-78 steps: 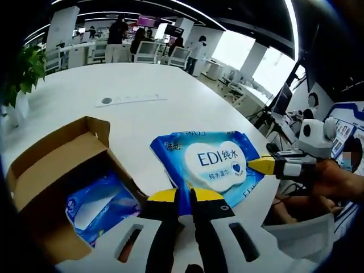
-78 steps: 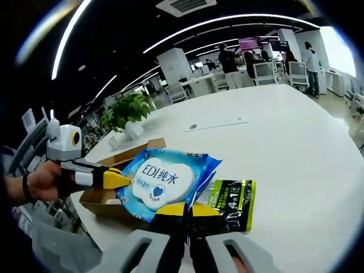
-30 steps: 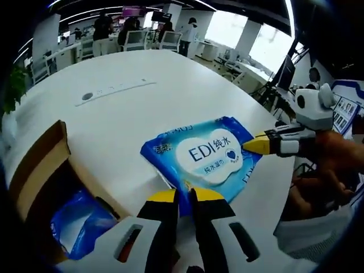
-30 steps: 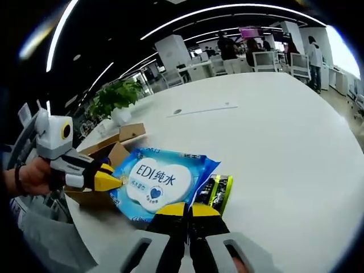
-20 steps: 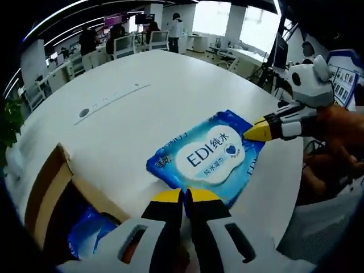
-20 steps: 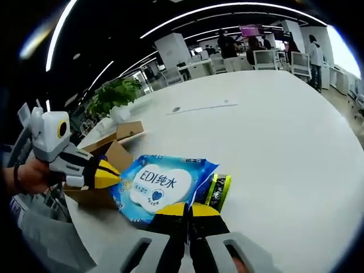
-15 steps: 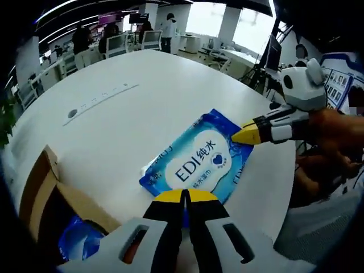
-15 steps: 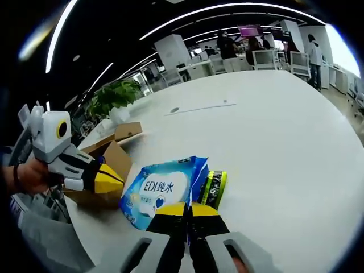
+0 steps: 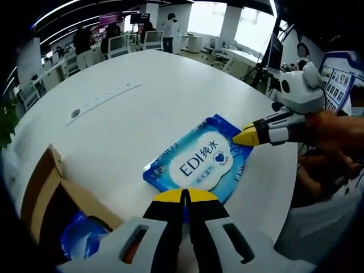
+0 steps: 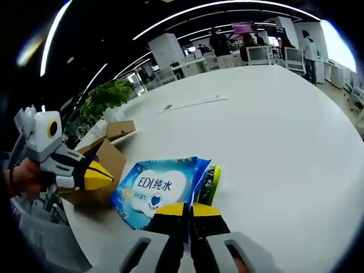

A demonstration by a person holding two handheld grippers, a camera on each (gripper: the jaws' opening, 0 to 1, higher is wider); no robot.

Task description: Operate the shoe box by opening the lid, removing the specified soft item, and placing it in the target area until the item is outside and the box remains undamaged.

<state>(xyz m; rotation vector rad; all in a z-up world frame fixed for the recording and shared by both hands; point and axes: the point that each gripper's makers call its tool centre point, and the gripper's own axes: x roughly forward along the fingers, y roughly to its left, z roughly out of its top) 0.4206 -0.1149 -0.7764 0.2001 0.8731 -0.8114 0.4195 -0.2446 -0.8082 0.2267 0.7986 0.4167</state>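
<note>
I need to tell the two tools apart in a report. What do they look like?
Both look alike. The left tool and the right tool have black jaws with yellow tips on a pale grey slotted frame. Seen side-on, each has a white-and-black banded neck. A dark band sits on the wrist behind the left tool.

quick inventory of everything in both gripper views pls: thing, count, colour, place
wet-wipes pack: 1, blue with white label, flat on the table beside the box
cardboard box: 1, brown, open, at the table edge
pack in box: 1, blue, inside the box
black-green packet: 1, partly under the wet-wipes pack
table: 1, white, round
cable strip: 1, white, mid-table
potted plant: 1, green, far table edge
people: several, standing at desks in the background
left gripper: yellow tips, shut
right gripper: yellow tips, shut on the wet-wipes pack's edge
</note>
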